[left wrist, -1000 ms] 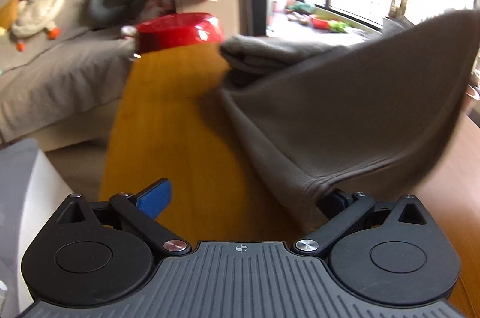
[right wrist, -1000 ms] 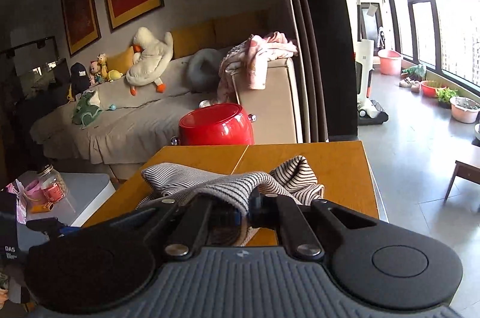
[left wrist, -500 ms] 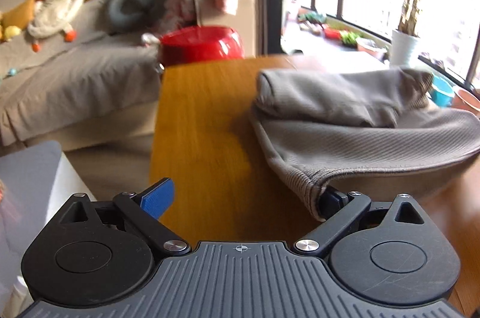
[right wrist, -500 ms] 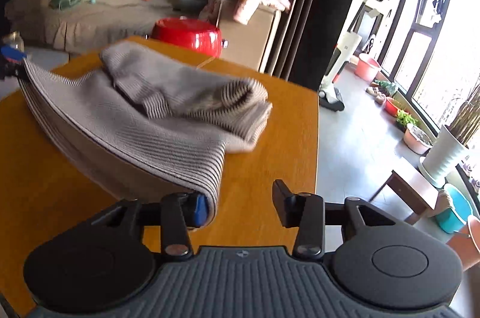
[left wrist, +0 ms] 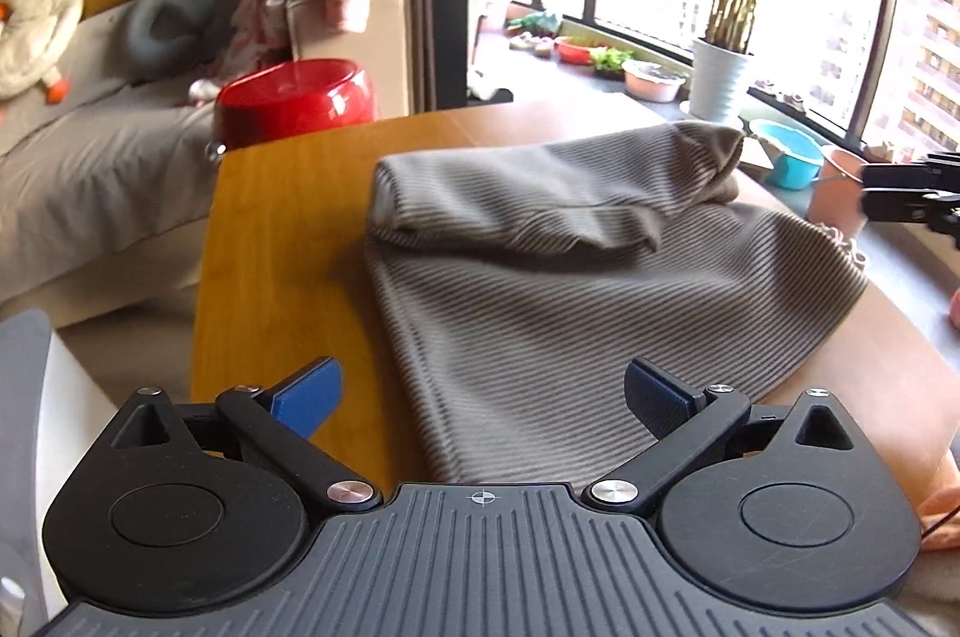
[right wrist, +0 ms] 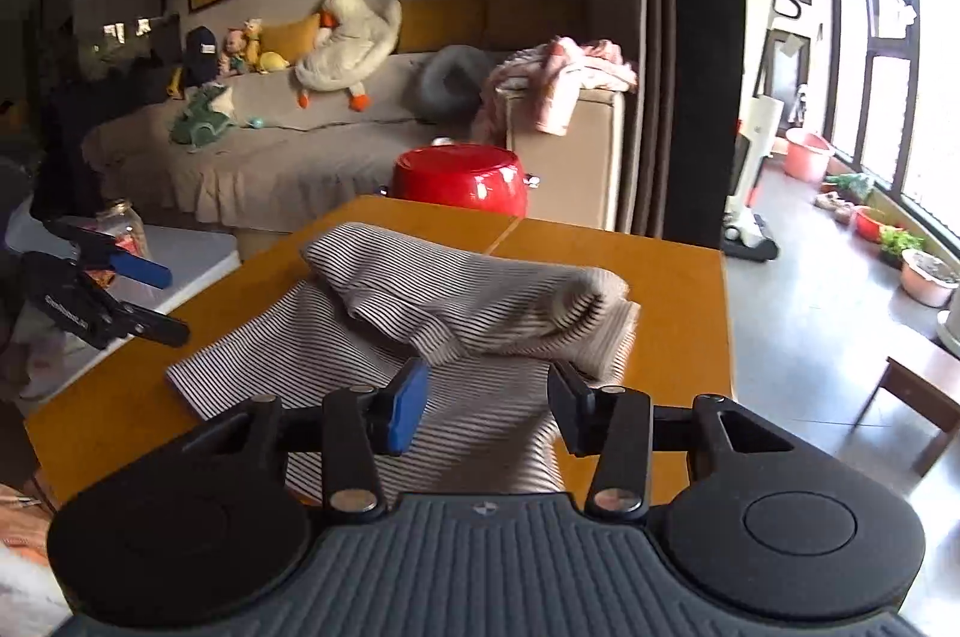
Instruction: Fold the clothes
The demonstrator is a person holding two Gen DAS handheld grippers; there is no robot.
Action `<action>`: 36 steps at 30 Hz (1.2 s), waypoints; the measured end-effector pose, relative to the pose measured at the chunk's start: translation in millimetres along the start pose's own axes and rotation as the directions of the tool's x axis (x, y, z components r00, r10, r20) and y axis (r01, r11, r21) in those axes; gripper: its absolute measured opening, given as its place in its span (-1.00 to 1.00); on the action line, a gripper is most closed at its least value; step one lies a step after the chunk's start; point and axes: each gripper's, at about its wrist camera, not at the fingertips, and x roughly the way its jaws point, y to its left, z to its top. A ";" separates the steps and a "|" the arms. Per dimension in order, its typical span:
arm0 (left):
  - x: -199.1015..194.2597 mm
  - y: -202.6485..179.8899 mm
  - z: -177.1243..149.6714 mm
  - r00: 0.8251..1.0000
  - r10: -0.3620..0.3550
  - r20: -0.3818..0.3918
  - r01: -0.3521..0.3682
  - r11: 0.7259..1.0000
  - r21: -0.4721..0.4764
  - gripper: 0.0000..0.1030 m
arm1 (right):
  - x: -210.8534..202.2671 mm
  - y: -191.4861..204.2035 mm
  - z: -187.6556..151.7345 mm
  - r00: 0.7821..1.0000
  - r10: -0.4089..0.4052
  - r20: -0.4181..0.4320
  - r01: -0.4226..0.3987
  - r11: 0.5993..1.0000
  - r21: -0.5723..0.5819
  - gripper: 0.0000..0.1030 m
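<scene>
Left gripper [left wrist: 480, 394]: held low over the near edge of the bench [left wrist: 282, 241], pointing along it; blue-padded fingers [left wrist: 309, 394] spread wide, holding nothing. Also seen from the side in the right wrist view [right wrist: 144, 298], off the bench's left edge, jaws apart.

Right gripper [right wrist: 486, 406]: level at the near edge, jaws apart, empty. Its tip enters the left wrist view at the far right [left wrist: 912, 202], mostly cut off.

Striped grey garment [left wrist: 570, 289]: lying on the bench between and ahead of both grippers, upper part folded back over the lower [right wrist: 456, 295]. Near hem hidden behind the gripper bodies; garment type hard to make out.

Red pot [right wrist: 459, 181]: beyond the bench's far edge, base hidden.
</scene>
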 end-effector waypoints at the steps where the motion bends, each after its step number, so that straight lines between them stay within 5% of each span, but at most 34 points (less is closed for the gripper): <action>1: 2.6 -3.8 2.3 1.000 -0.003 0.001 0.003 1.000 0.007 1.00 | 10.8 4.4 3.0 1.000 0.008 -0.010 -0.009 1.000 -0.010 -0.14; 4: 7.5 -11.5 4.4 1.000 -0.021 -0.001 0.021 1.000 0.019 1.00 | 45.6 7.2 -9.7 0.990 -0.109 -0.086 0.102 0.991 -0.081 -0.14; 6: 10.3 -13.5 4.4 1.000 -0.030 -0.006 0.030 0.999 0.022 1.00 | 60.8 -2.9 -26.5 0.961 -0.241 -0.134 0.227 0.967 -0.113 -0.11; 8: 13.5 -13.2 4.9 0.999 -0.031 -0.012 0.031 0.999 0.021 1.00 | 63.5 -23.4 -36.7 0.967 -0.166 -0.193 0.176 0.984 0.036 -0.11; 10: 16.4 -12.3 5.7 0.999 -0.030 -0.017 0.031 0.999 0.018 1.00 | 60.0 -37.0 -42.8 0.978 0.015 -0.208 0.036 0.970 0.241 -0.73; 12: 17.8 -11.3 6.5 0.999 -0.025 -0.020 0.025 1.000 0.012 1.00 | 51.6 -48.5 -40.5 0.974 0.181 -0.137 -0.105 0.895 0.434 -0.80; 15: 18.3 -11.6 4.6 0.999 -0.024 -0.023 0.024 1.000 0.010 1.00 | 34.0 -65.1 -32.6 0.975 0.218 -0.048 -0.161 0.834 0.527 -0.81; 18: 20.1 -11.1 2.2 0.999 -0.025 -0.031 0.025 1.000 0.008 1.00 | 22.7 -82.9 -38.2 0.988 0.122 -0.095 -0.056 0.855 0.516 -0.80; 21: 23.5 -7.2 0.6 0.999 -0.026 -0.043 0.026 1.000 -0.003 1.00 | 25.6 -94.7 -63.1 0.959 -0.029 -0.282 0.158 0.881 0.446 -0.70; 23: 27.6 -6.4 1.8 0.998 -0.038 -0.047 0.037 0.999 -0.010 1.00 | 16.9 -93.7 -71.7 0.951 -0.094 -0.295 0.210 0.894 0.395 -0.67; 26: 35.5 -10.6 4.5 0.993 -0.111 -0.030 0.110 0.993 -0.037 1.00 | 1.0 -81.2 -55.9 0.974 -0.126 -0.190 0.187 0.919 0.346 -0.67; 29: 43.9 -11.7 0.5 0.987 -0.154 -0.048 0.151 0.987 -0.054 1.00 | 4.0 -52.7 -31.5 0.995 -0.064 -0.082 0.084 0.962 0.261 -0.66; 32: 51.9 -10.6 -7.6 0.982 -0.163 -0.093 0.158 0.986 -0.059 1.00 | 29.7 -27.9 -21.2 0.996 0.049 -0.080 -0.034 0.982 0.187 -0.52; 36: 57.2 -4.2 -11.4 0.975 -0.178 -0.130 0.169 0.982 -0.080 1.00 | 60.0 -26.4 -35.6 0.975 0.019 -0.223 0.012 0.991 0.133 -0.25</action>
